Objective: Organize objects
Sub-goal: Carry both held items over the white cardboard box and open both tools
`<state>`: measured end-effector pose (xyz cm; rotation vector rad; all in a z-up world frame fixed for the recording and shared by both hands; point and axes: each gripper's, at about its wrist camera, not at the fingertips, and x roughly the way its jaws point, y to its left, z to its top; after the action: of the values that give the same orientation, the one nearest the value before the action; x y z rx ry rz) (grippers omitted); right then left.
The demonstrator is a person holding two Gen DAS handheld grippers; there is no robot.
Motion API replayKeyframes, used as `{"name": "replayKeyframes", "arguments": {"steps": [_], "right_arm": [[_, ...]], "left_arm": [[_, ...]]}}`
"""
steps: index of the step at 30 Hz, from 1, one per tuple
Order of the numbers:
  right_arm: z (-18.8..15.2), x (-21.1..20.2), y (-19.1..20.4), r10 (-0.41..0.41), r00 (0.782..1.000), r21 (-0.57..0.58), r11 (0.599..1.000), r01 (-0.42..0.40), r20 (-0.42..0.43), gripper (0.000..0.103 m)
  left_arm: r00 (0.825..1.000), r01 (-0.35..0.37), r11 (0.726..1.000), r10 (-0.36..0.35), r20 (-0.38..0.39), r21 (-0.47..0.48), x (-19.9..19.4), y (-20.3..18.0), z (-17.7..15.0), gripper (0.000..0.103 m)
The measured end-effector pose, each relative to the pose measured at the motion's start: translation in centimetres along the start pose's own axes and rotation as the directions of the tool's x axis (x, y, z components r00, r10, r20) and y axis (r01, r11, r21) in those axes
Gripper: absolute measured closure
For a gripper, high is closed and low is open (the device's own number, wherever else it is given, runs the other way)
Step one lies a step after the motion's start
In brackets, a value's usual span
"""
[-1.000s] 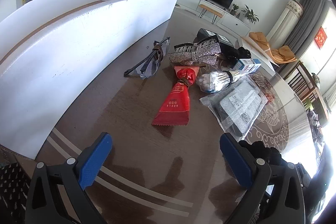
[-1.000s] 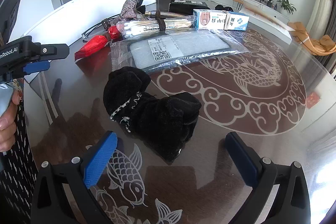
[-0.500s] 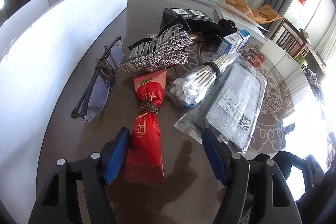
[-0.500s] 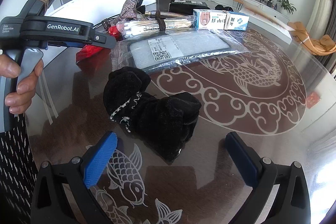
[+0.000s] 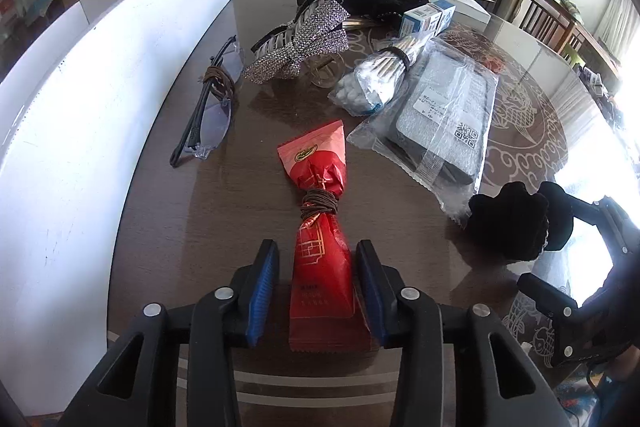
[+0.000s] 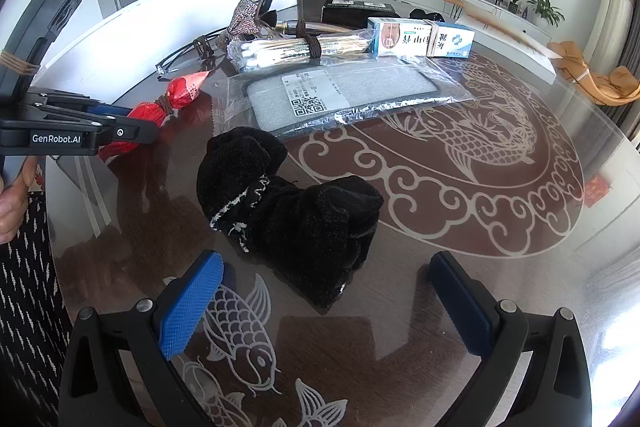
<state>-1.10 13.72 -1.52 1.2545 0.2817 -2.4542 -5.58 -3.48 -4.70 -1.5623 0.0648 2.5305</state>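
Note:
A red foil snack packet (image 5: pixel 316 163), tied at its waist with a brown band, lies lengthwise on the dark table. My left gripper (image 5: pixel 318 259) straddles its near end; the jaws are closing, with a small gap still showing beside the left pad (image 5: pixel 262 287). The right wrist view shows the same packet (image 6: pixel 182 93) at the left, with the left gripper (image 6: pixel 132 131) low over it. My right gripper (image 6: pixel 326 267) hangs open just in front of a crumpled black cloth (image 6: pixel 288 211), not touching it.
Beyond the packet lie clear glasses (image 5: pixel 208 115), a rhinestone bow clip (image 5: pixel 304 39), a bundle of cotton swabs (image 5: pixel 376 79), a grey pad in a plastic bag (image 5: pixel 444 115) and a medicine box (image 6: pixel 420 37). A white board (image 5: pixel 80 107) walls the table's left side.
The left gripper swung toward the red packet, rolled into line with it and dropped over its near end while its jaws narrowed. The right gripper and the black cloth stayed put.

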Motion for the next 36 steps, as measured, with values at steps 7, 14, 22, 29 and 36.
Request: {"name": "replayKeyframes", "arguments": {"steps": [7,14,22,29,36], "right_arm": [[1.5,-3.2,-0.4,0.085,0.995,-0.159,0.983,-0.091,-0.047,0.000],[5.0,-1.1,4.4,0.096,0.987,-0.532,0.833,-0.151,-0.129,0.001],[6.3,0.3,3.4,0.158,0.967,-0.352,0.910,-0.222,-0.201,0.064],[10.9,-3.8,4.9,0.291,0.955,-0.199,0.935,-0.295,-0.049,0.064],[19.0,-4.8,10.5,0.417,0.906,-0.140,0.904,-0.404,0.078,0.064]], "left_arm": [[0.999,-0.049,0.998,0.049,0.015,0.035,0.1,-0.6,0.1,0.075],[0.997,0.048,0.999,-0.047,0.061,-0.009,-1.4,-0.1,-0.3,0.086],[0.977,0.132,0.987,-0.113,0.181,-0.095,-6.6,2.3,-2.7,0.086],[0.958,-0.003,0.980,0.060,0.280,-0.198,-12.3,5.9,-2.2,0.086],[0.917,-0.186,0.937,0.273,0.289,-0.297,-15.9,12.3,-0.7,0.086]]}}
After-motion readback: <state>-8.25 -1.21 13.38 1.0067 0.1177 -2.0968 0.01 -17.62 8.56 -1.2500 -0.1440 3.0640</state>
